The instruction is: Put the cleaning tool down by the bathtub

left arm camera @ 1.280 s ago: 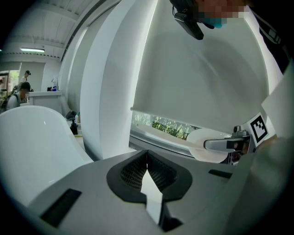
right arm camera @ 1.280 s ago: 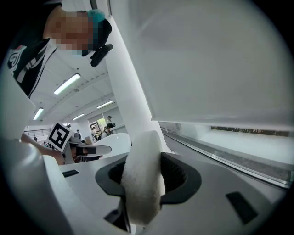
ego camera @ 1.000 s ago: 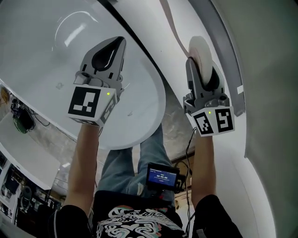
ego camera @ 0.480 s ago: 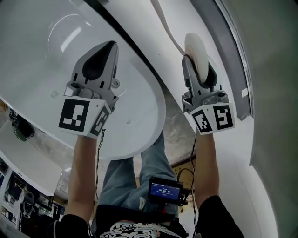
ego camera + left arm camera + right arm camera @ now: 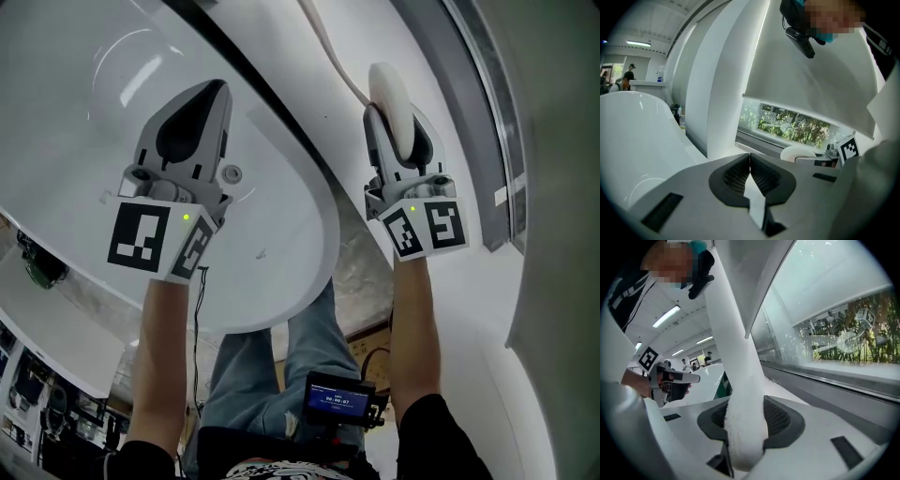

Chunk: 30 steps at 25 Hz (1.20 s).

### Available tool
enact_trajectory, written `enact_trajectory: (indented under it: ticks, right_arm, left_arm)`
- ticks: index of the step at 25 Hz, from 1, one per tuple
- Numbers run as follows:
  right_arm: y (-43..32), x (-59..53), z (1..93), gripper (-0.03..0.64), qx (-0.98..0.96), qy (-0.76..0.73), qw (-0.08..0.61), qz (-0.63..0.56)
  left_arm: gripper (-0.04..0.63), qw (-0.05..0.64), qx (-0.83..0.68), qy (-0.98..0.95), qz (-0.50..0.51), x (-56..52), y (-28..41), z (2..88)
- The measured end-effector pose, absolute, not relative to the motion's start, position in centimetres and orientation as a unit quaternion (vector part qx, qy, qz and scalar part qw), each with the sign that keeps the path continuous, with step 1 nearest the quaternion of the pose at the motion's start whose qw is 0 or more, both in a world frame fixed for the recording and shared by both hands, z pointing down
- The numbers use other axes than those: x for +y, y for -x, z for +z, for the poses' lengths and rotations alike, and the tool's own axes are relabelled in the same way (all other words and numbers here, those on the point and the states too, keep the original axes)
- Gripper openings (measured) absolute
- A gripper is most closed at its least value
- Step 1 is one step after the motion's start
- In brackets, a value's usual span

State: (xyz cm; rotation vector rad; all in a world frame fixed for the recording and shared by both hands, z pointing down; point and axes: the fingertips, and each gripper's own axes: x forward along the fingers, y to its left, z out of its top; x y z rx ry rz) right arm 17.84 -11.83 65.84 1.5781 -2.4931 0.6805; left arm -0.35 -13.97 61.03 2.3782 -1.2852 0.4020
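Observation:
The cleaning tool [image 5: 388, 92] is a white fuzzy pad on a long white handle. My right gripper [image 5: 394, 108] is shut on it, to the right of the white bathtub [image 5: 281, 253] and above the floor gap. In the right gripper view the pad [image 5: 743, 427] fills the space between the jaws and its handle rises out of frame. My left gripper [image 5: 208, 92] hangs over the tub's rim, shut with nothing in it; its jaws [image 5: 750, 165] meet. From the left gripper view, the right gripper [image 5: 836, 153] and the pad [image 5: 797, 152] show at the right.
A window [image 5: 483, 112] with a grey frame and a white ledge runs along the right, greenery [image 5: 792, 124] behind it. Marbled floor [image 5: 361, 267] lies between tub and wall. A small screen [image 5: 337, 401] hangs at the person's waist. Cluttered counters [image 5: 37, 262] stand lower left.
Both grippers have sunk a little beside the tub. The right one still clamps the white tool, and the left one stays shut and empty.

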Motion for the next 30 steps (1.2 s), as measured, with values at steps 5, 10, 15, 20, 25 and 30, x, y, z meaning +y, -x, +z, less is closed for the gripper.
enact_trajectory:
  ticks: [5, 10, 15, 20, 25, 30]
  right_arm:
    - [-16.9, -12.5, 67.8, 0.179, -0.826, -0.513, 0.066, 0.225]
    - [-17.2, -12.7, 70.2, 0.176, -0.823, -0.514, 0.083, 0.227]
    - [-18.0, -13.2, 72.3, 0.176, -0.818, -0.522, 0.118, 0.211]
    - [-18.3, -13.7, 73.0, 0.176, -0.824, -0.516, 0.142, 0.186]
    - [-18.1, -13.5, 74.8, 0.176, -0.823, -0.51, 0.173, 0.182]
    - [-18.3, -13.4, 75.6, 0.176, -0.82, -0.514, 0.193, 0.165]
  left_arm:
    - [0.017, 0.212, -0.46, -0.849, 0.147, -13.7, 0.5, 62.3]
    - [0.017, 0.22, -0.465, -0.844, 0.154, -13.2, 0.5, 63.5]
    - [0.017, 0.223, -0.466, -0.841, 0.158, -13.2, 0.4, 64.5]
    - [0.017, 0.224, -0.467, -0.841, 0.158, -13.8, -0.4, 65.2]
    - [0.017, 0.233, -0.469, -0.838, 0.152, -14.1, -0.5, 65.7]
    - [0.017, 0.233, -0.464, -0.841, 0.151, -14.4, -0.9, 66.0]
